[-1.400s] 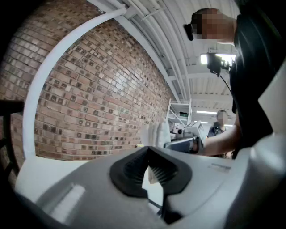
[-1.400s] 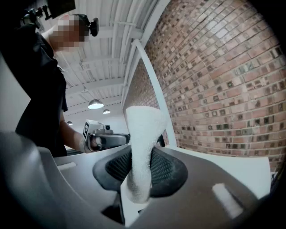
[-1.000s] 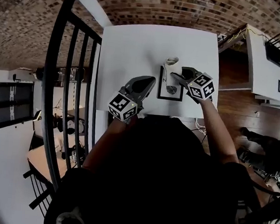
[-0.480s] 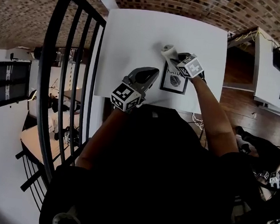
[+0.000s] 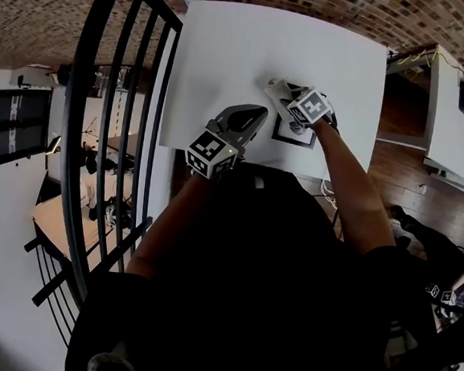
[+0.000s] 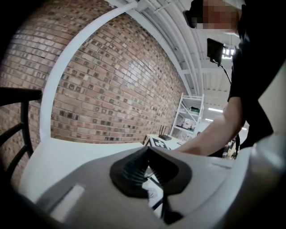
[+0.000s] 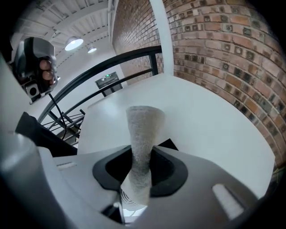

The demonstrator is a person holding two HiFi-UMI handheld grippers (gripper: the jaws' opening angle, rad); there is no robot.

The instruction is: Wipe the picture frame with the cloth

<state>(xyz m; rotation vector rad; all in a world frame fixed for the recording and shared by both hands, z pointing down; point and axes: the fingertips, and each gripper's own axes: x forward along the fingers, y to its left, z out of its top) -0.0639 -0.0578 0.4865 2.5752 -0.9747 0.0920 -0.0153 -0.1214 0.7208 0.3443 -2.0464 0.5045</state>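
head view: my right gripper [image 5: 290,105] over far-left corner of frame [image 5: 299,136]. frame flat on white table [image 5: 244,44], near its front edge. right gripper view: my jaws pinch grey cloth [image 7: 143,134] mid-length; upper end sticks up past tips, lower end over frame's print. my left gripper [image 5: 248,117] just left of frame, above table. left gripper view: jaws pressed together at tips, nothing between. black railing [image 5: 109,113] left of table, brick wall [image 6: 111,89] behind.

Picture frame [image 5: 291,134] on table [image 5: 227,59] (railing [image 5: 119,90] at left)
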